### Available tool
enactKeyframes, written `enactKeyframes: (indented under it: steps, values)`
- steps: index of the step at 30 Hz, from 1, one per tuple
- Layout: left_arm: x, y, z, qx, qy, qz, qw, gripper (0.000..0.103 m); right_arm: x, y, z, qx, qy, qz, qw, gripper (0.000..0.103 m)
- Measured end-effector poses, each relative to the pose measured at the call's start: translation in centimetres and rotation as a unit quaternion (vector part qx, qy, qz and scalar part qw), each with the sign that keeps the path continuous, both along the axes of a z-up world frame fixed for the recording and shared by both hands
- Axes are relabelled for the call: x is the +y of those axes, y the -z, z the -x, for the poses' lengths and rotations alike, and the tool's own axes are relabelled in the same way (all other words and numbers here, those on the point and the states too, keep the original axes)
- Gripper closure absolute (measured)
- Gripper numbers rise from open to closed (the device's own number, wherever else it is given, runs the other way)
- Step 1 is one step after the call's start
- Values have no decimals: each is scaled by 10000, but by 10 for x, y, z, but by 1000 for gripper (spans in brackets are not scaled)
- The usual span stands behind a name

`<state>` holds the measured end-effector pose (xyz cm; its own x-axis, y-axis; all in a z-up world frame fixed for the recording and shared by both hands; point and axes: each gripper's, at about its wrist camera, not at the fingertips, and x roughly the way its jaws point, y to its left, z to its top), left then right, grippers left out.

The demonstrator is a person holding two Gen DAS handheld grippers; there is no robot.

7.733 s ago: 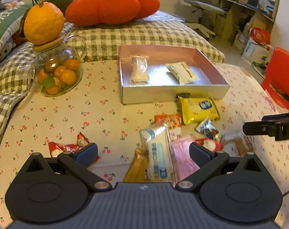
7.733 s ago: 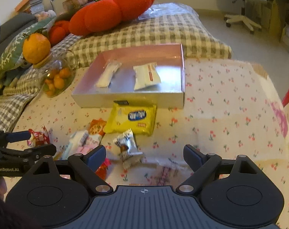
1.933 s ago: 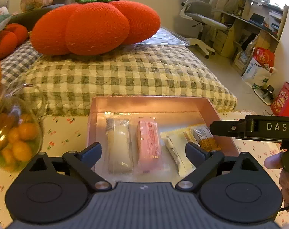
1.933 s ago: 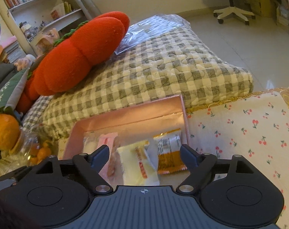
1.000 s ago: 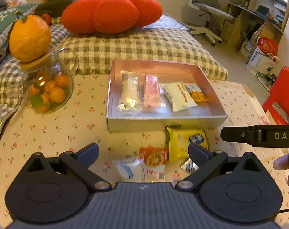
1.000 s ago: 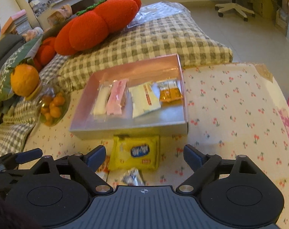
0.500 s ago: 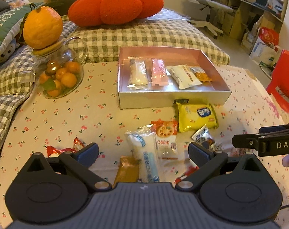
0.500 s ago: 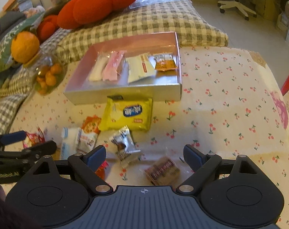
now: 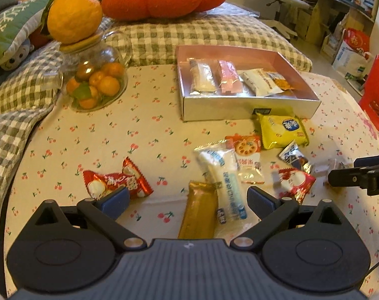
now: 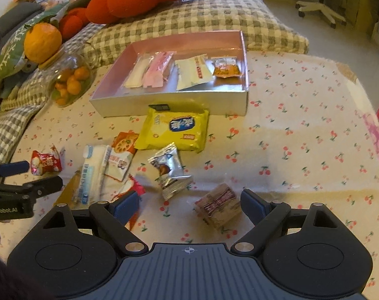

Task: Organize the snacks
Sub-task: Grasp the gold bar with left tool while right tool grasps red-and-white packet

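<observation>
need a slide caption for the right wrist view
Open right claw over loose snacks on the cherry-print cloth, a brown packet between its fingers; four snacks already in the box.

left gripper (image 9: 187,200): black body | blue fingers (image 9: 113,201) | silver screws | ribbed housing

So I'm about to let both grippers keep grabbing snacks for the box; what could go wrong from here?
The blue-white packet overlaps the gold packet and the cracker packet, so the left gripper may drag a neighbour along. The box already holds four packets in a row, so later ones may pile up.
</observation>
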<state>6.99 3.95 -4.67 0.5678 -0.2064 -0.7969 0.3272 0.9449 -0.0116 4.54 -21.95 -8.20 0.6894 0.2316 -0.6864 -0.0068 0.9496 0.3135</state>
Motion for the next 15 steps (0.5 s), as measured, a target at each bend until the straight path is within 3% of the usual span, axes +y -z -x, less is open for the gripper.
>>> enactKeyframes:
  steps: [3,10,15]
  values:
    - [4,6,-2,116,42,48,9999,7,8,2,-2,71,-83,-38,9999,13]
    - [6,22,-2,424,346,-77,9985,32,30,9,-7,216,-310,69,9993,12]
    - [8,30,0,788,821,-267,9932,37,41,11,-8,244,-439,169,9986,13]
